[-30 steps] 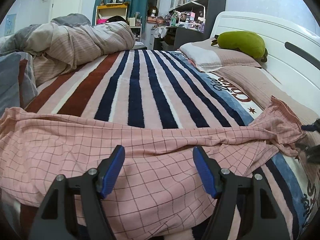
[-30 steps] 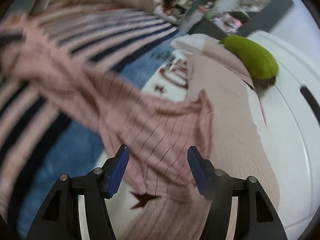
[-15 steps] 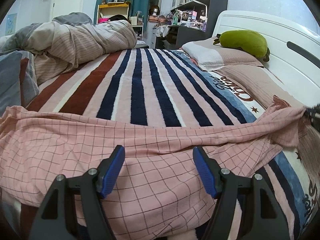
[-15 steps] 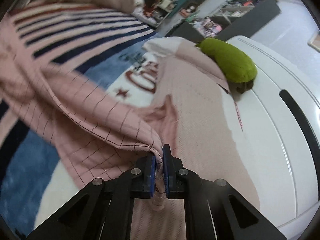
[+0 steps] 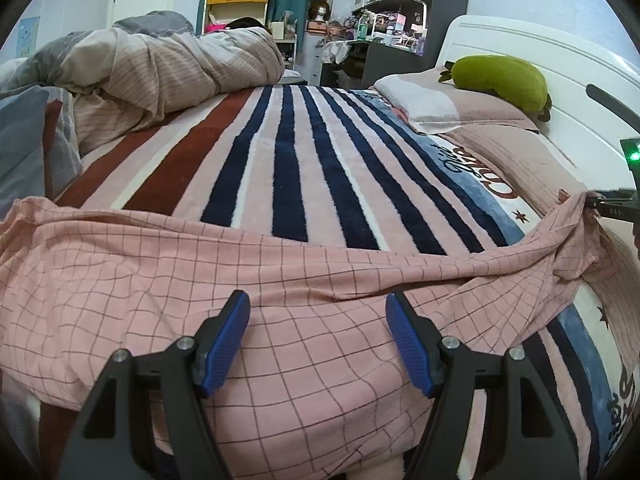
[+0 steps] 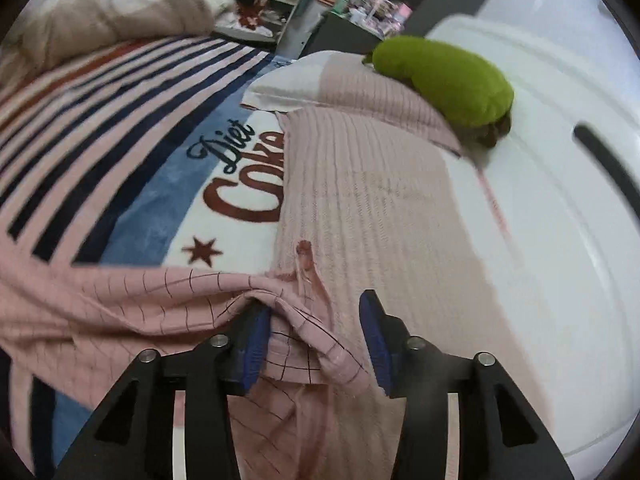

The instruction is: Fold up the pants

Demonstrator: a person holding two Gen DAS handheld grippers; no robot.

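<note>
Pink checked pants (image 5: 240, 280) lie stretched across the near part of a striped bed blanket (image 5: 288, 152), one end running right toward the pillows. My left gripper (image 5: 318, 340) is open and empty, just above the middle of the pants. My right gripper (image 6: 316, 340) is open, its blue pads either side of the bunched end of the pants (image 6: 304, 344), which lies slack between them on a pink ribbed pillow (image 6: 360, 200). The right gripper's tip also shows at the right edge of the left wrist view (image 5: 616, 210).
A green plush toy (image 5: 500, 76) lies on the far pillow against the white headboard (image 5: 592, 80). A heaped duvet (image 5: 160, 68) covers the far left of the bed. Shelves and a desk stand beyond the bed.
My right gripper shut on the end of the pants half a second ago and has now opened, leaving the cloth slack on the pillow. My left gripper has stayed open and still.
</note>
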